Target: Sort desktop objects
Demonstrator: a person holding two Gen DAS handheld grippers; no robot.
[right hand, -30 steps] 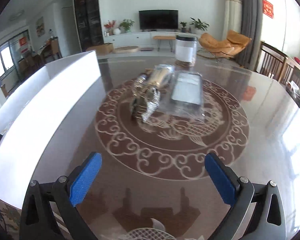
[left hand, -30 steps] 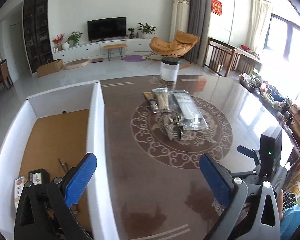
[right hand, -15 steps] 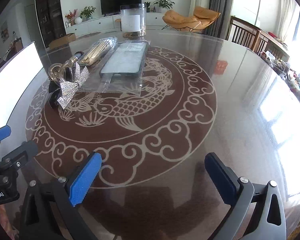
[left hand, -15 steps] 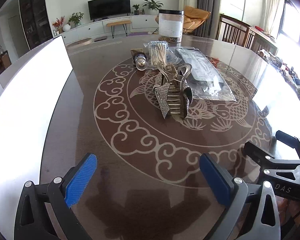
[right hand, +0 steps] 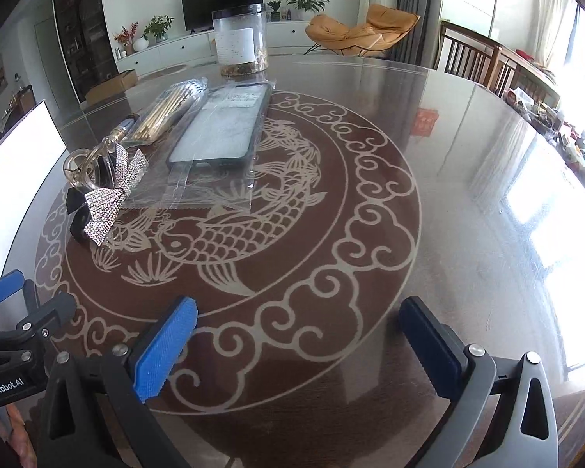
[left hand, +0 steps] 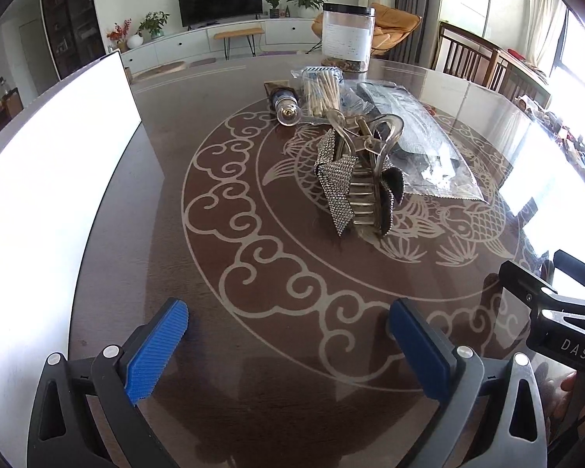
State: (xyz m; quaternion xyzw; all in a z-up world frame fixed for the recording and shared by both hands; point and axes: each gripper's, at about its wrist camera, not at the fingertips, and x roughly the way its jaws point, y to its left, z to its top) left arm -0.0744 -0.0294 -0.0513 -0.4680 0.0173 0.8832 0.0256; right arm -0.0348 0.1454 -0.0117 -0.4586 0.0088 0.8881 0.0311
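Hovering low over the glossy brown table (left hand: 253, 351) with its pale koi-and-cloud inlay: left gripper (left hand: 288, 335), blue-padded, spread wide, grasping nothing. Likewise right gripper (right hand: 296, 335), released and empty, just beside the left. Resting farther in on the koi medallion: translucent hair claw clip with rhinestone bow (left hand: 357, 173), touching a clear plastic bag holding a dark phone case (right hand: 222, 128). Lying behind these: bagged bundle of cotton swabs (left hand: 321, 91) and a small clear bulb-ended bottle (left hand: 286, 107). Standing beyond: clear black-lidded jar (left hand: 347, 35). Rising along the left: white box wall (left hand: 50, 156).
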